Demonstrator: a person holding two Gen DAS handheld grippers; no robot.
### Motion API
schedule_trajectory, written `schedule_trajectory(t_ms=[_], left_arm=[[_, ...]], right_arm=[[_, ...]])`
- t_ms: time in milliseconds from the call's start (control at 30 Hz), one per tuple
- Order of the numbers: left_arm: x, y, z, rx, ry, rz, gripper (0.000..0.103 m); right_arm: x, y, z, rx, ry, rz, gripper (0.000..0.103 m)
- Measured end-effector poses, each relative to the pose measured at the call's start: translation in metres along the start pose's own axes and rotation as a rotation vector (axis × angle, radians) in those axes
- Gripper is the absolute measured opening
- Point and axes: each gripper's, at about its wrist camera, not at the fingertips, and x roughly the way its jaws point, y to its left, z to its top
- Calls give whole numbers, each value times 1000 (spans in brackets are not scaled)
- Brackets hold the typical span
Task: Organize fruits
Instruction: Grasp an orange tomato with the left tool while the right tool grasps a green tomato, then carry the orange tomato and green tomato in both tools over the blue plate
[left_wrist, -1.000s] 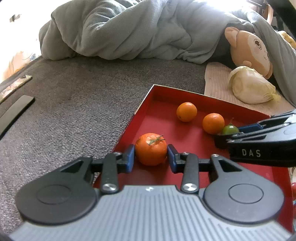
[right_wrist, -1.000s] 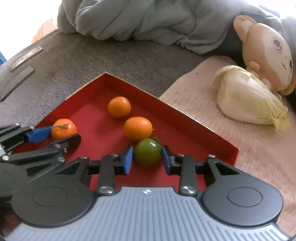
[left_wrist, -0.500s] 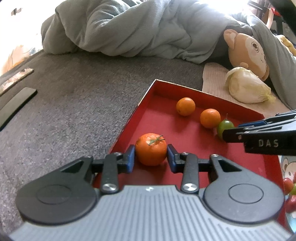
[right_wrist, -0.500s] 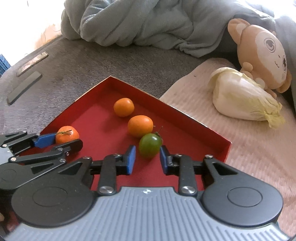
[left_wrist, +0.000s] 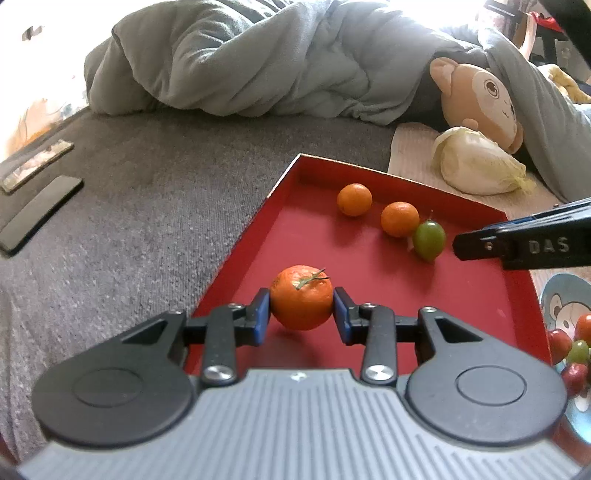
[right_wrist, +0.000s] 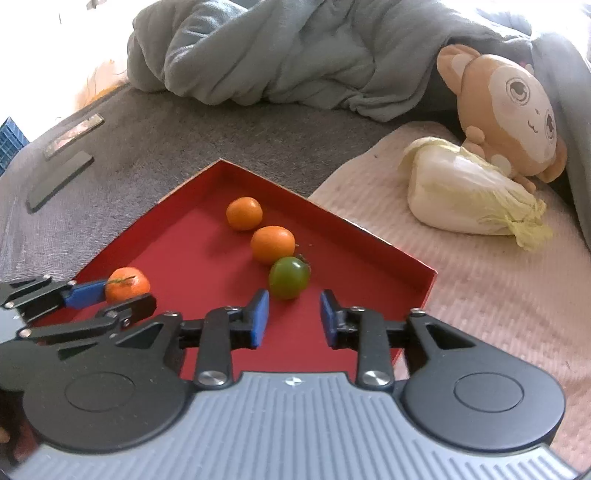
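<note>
A red tray (left_wrist: 369, 177) (right_wrist: 369, 229) lies on a grey bed. My left gripper (left_wrist: 301, 314) is shut on a stemmed orange (left_wrist: 301, 301) (right_wrist: 127, 282) at the tray's near left side. Two smaller oranges (left_wrist: 354, 199) (left_wrist: 399, 218) and a green tomato (left_wrist: 428, 240) (right_wrist: 289, 277) rest in a row near the tray's far side. My right gripper (right_wrist: 293, 317) is open and empty, just behind the green tomato and apart from it. Its finger (left_wrist: 517, 245) shows at the right in the left wrist view.
A pale cabbage (right_wrist: 469, 199) and a monkey plush (right_wrist: 506, 110) lie on a pink cloth (right_wrist: 480, 295) to the right. A rumpled grey blanket (left_wrist: 258, 59) lies behind. Dark flat objects (left_wrist: 37, 206) lie far left. A plate with small tomatoes (left_wrist: 570, 343) sits right of the tray.
My right gripper has opened, let go of the green tomato and drawn back from it. The tomato now rests in the tray. My left gripper still holds the orange.
</note>
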Motion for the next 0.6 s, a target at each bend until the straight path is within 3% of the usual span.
schedule_trajectory(t_ms=[100,133,300,367,500,600], left_arm=[[-1,-4,-2,13,-8,1,39],[-2,-5,-2,19,-12,3,39],[-1,-4,-2,22,-14,4,39],[-2,-3,-2,20,-14,-3,39],[-5,-3,-4,33,-22,-10,39],[-6,-1,-4,31,-24,-11,39]], right_arm=[[12,3,3,4,16,17,50],[16,5,4,-3,22,14,55],[40,9,11,4,51,-17,56],[48,10,15,5,60,-29,54],[56,11,21,23,63,-45,36],[57,15,22,15,66,-43,34]])
